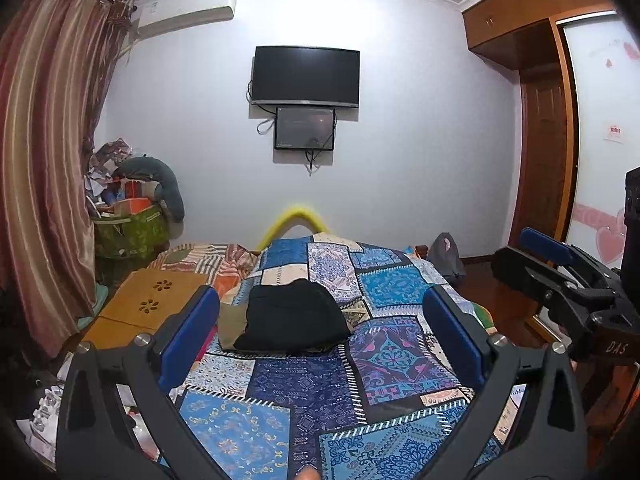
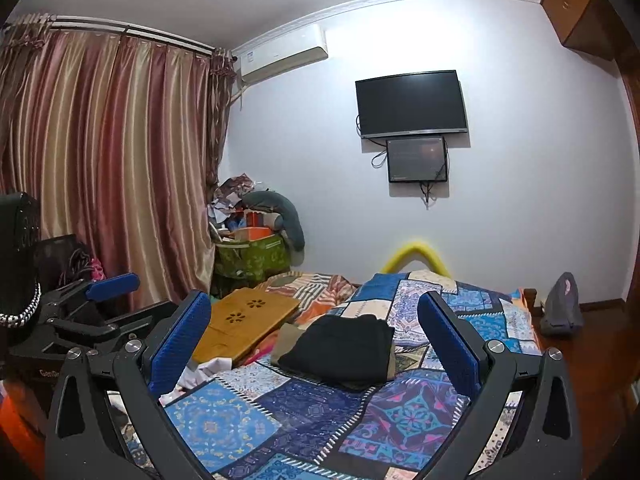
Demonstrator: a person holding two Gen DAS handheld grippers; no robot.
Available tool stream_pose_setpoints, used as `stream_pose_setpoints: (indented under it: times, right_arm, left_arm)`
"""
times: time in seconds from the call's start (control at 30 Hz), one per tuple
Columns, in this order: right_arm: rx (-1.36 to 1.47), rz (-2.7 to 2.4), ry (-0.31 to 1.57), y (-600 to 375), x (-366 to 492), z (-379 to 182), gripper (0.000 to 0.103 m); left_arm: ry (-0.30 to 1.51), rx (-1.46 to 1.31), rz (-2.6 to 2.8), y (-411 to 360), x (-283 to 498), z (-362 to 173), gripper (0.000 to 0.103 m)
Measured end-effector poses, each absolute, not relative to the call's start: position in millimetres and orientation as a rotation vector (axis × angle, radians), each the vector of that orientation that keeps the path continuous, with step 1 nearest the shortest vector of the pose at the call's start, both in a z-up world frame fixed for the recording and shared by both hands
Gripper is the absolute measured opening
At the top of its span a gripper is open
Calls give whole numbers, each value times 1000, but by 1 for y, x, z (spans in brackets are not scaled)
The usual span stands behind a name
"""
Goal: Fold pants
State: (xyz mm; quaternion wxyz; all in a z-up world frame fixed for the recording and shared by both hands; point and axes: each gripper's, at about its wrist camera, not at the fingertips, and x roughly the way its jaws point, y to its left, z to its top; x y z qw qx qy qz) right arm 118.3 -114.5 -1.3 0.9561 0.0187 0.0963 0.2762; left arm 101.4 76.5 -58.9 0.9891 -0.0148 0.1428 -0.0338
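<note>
Folded black pants [image 1: 294, 318] [image 2: 340, 350] lie in a compact pile on top of a khaki garment [image 1: 230, 328] [image 2: 288, 340] in the middle of the patchwork bedspread [image 1: 304, 400] [image 2: 304, 412]. My left gripper [image 1: 320, 332] hovers above the near part of the bed, open, blue pads wide apart with nothing between them. My right gripper [image 2: 314, 334] is likewise open and empty, held back from the pile. The right gripper [image 1: 560, 276] also shows at the right edge of the left wrist view. The left gripper [image 2: 92, 300] shows at the left edge of the right wrist view.
A wooden lap desk [image 1: 154, 300] [image 2: 244, 320] rests on the bed's left side beside an orange striped blanket [image 2: 320, 288]. A green bin of clutter [image 2: 250, 258] stands by the curtain [image 2: 108, 168]. A grey bag [image 2: 562, 306] sits on the floor at right. A wardrobe [image 1: 544, 128] lines the right wall.
</note>
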Motion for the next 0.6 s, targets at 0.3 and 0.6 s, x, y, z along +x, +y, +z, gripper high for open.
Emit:
stream_pose_setpoints:
  times: [0.3, 0.6]
  right_arm:
    - [38, 555, 200, -115, 120, 0, 103]
    - [37, 553, 211, -114, 121, -2, 103]
  left_arm:
    - [299, -31, -86, 76, 104, -63, 103]
    - [312, -34, -93, 75, 108, -67, 103]
